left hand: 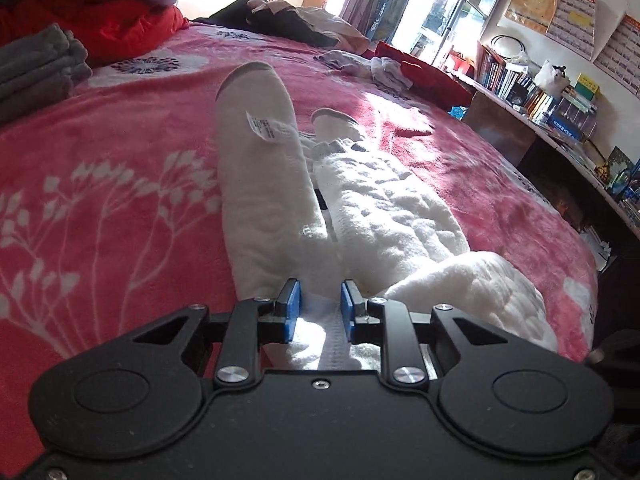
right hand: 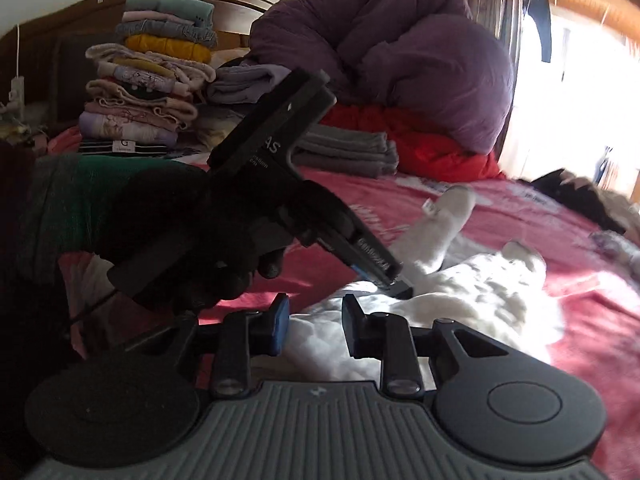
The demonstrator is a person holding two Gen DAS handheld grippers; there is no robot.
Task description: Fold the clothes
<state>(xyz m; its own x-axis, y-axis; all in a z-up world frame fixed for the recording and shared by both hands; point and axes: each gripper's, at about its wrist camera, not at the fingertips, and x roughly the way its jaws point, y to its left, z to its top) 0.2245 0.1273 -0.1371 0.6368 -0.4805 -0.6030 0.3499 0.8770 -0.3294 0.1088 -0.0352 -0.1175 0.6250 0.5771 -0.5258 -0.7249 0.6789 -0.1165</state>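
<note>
White fleece trousers (left hand: 376, 208) lie flat on the pink flowered bedspread (left hand: 120, 184), legs pointing away, a label on the left leg. My left gripper (left hand: 320, 304) is open, its blue pads (left hand: 291, 308) on either side of the waistband. In the right wrist view the trousers (right hand: 460, 292) lie ahead. My right gripper (right hand: 314, 320) is open just above their near edge. The left gripper (right hand: 396, 280), held in a gloved hand, reaches down onto the fabric.
A stack of folded clothes (right hand: 148, 80) stands at the headboard, with folded grey towels (right hand: 344, 152), a red quilt (right hand: 420, 140) and a purple duvet (right hand: 400, 52) beside it. Loose garments (left hand: 360, 64) lie at the far end. A bookshelf (left hand: 540, 96) runs along the right.
</note>
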